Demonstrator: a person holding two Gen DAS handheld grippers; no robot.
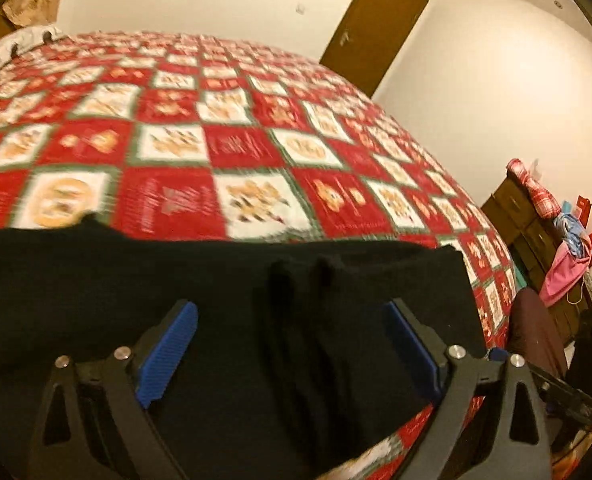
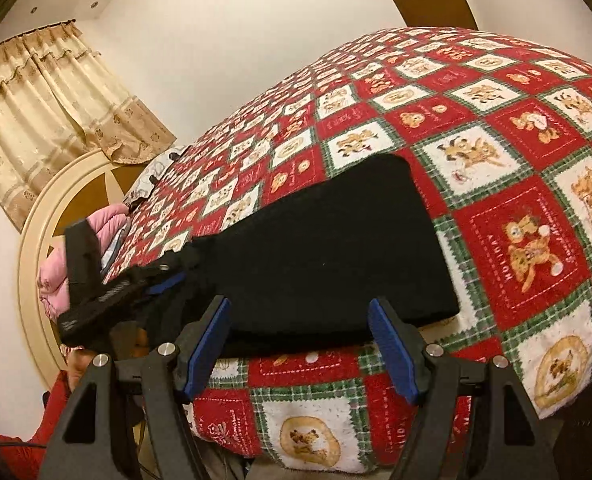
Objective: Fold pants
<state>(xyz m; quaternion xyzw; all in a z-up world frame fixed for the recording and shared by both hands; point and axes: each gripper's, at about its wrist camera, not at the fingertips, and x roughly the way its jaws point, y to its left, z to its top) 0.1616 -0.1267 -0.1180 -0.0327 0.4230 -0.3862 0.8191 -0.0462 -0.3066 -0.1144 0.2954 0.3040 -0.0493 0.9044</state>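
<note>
Black pants [image 2: 328,248] on red quilt [image 2: 516,152], brown door [image 1: 372,28] behind; left gripper [image 1: 292,344] & right gripper [image 2: 300,340] spread.

- The left gripper [image 1: 290,344] has a matte black frame with triangular cut-outs in its outer arms.
- Ribbed blue pads [image 1: 168,354] line the inner faces of its jaws.
- Round silver screws [image 1: 122,353] sit at the linkage joints.
- The right gripper [image 2: 299,346] is built alike: black arms, blue ribbed pads [image 2: 392,350], silver screws [image 2: 166,349].
- Seen from the right wrist, the left gripper's black body bears small pale lettering, too blurred to read.
</note>
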